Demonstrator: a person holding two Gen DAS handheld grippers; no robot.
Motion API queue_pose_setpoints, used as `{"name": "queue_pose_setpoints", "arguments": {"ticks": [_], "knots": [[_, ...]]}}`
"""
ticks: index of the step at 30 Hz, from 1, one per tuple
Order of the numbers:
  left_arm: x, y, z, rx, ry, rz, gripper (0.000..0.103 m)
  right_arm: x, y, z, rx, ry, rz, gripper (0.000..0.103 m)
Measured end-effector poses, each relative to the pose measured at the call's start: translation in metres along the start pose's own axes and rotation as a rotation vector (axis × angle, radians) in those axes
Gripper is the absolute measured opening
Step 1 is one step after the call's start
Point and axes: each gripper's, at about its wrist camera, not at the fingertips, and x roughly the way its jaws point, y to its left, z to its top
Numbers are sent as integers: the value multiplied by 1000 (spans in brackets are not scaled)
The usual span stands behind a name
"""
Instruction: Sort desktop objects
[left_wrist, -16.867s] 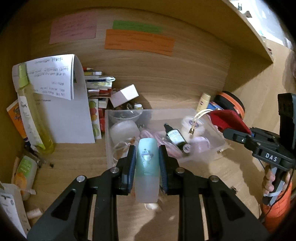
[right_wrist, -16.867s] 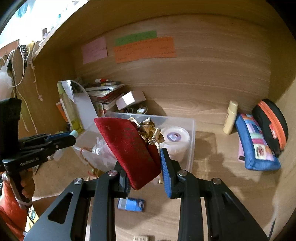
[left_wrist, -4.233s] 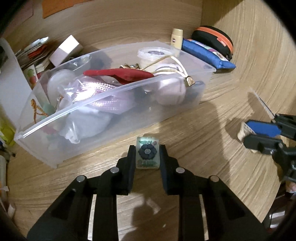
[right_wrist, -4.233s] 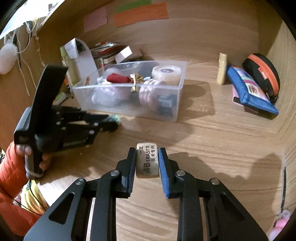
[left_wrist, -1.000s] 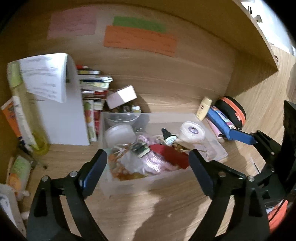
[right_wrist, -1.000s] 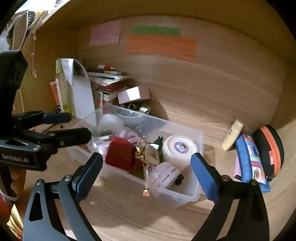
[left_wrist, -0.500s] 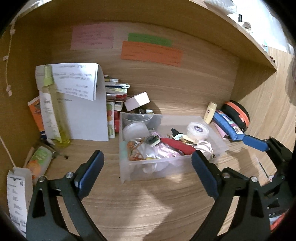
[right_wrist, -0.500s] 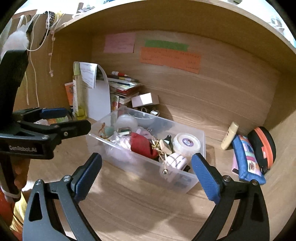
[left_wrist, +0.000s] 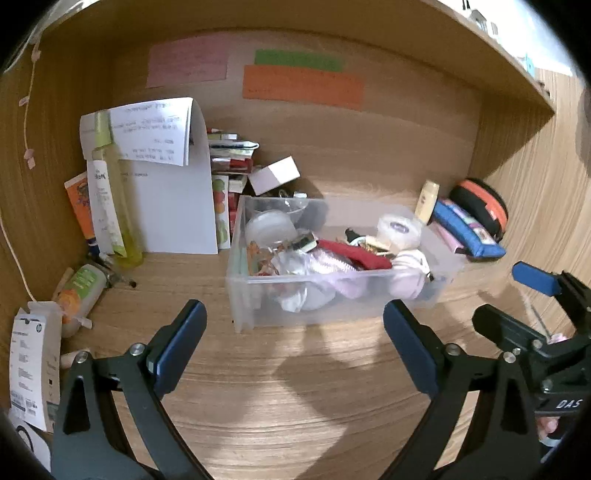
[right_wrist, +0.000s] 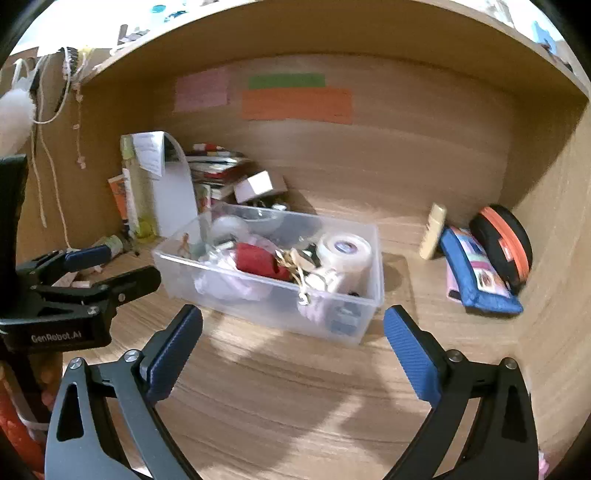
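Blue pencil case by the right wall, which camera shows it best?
The right wrist view: the blue pencil case lies whole and large, patterned top visible. The left wrist view shows it smaller and foreshortened near the edge.

left gripper (left_wrist: 291, 336) jaws spread wide and empty, clear bin (left_wrist: 332, 302) of clutter ahead on wooden desk (left_wrist: 295, 406)

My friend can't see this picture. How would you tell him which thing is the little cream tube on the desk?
Find the clear plastic bin in the middle of the wooden desk, then look right, toward the blue pencil case and the black-and-orange round case. The cream tube stands tilted just left of them, near the back wall, the only pale, slim thing there.
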Motion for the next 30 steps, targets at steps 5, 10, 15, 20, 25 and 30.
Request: {"name": "queue_pose_setpoints", "arguments": {"ticks": [5,10,15,20,25,30], "knots": [[4,-7,-3,33,-1,30,98,0,-4,-7,14,14,-9,98],[7,-7,-4,26,8,21,98,-2,-7,-6,16,10,-12,98],[7,-6,-3,25,6,16,98,-4,-5,-5,10,3,-8,98],[7,-6,-3,28,2,15,98,-3,-3,-5,5,3,-6,98],[6,-6,-3,26,1,16,98,-3,-2,-5,3,4,-4,98],[6,-6,-3,27,1,16,98,-3,-2,-5,6,4,-1,98]]}}
